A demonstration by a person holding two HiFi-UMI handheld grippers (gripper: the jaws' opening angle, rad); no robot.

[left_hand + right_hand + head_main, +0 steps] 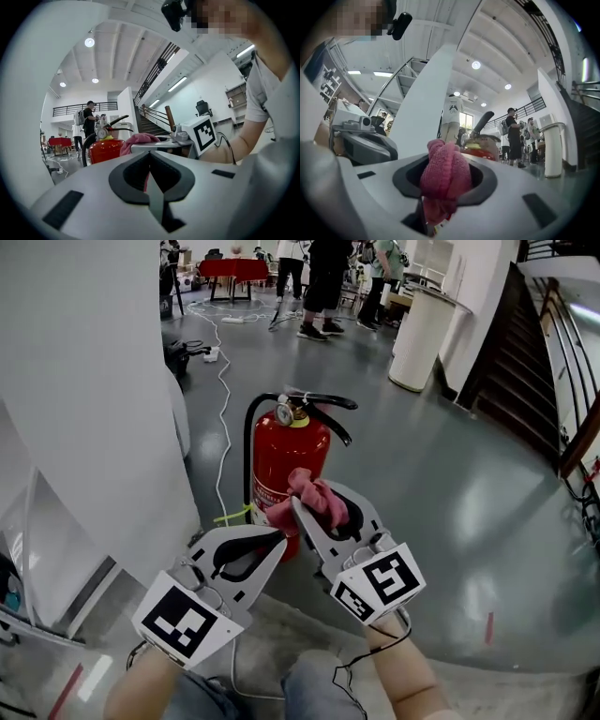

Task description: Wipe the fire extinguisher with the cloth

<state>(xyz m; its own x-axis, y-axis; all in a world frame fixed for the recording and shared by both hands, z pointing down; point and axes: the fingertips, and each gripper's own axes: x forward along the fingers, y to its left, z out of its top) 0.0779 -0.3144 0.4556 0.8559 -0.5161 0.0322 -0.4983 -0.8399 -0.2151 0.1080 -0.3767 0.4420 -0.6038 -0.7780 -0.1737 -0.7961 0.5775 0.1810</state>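
Note:
A red fire extinguisher (284,457) with a black handle and hose stands upright on the grey floor beside a white wall. My right gripper (314,504) is shut on a pink cloth (312,495), which lies against the extinguisher's lower front. In the right gripper view the cloth (444,174) bulges out between the jaws, with the extinguisher's top (480,146) just behind it. My left gripper (272,545) is shut and holds nothing, low and left of the cylinder. In the left gripper view the extinguisher (104,146) and cloth (138,139) show beyond the jaws.
A white wall panel (94,399) rises close on the left. A white cable (223,390) runs along the floor behind the extinguisher. People (323,287) stand far back near a red table (232,270). A white column (417,338) and a staircase (534,362) are at the right.

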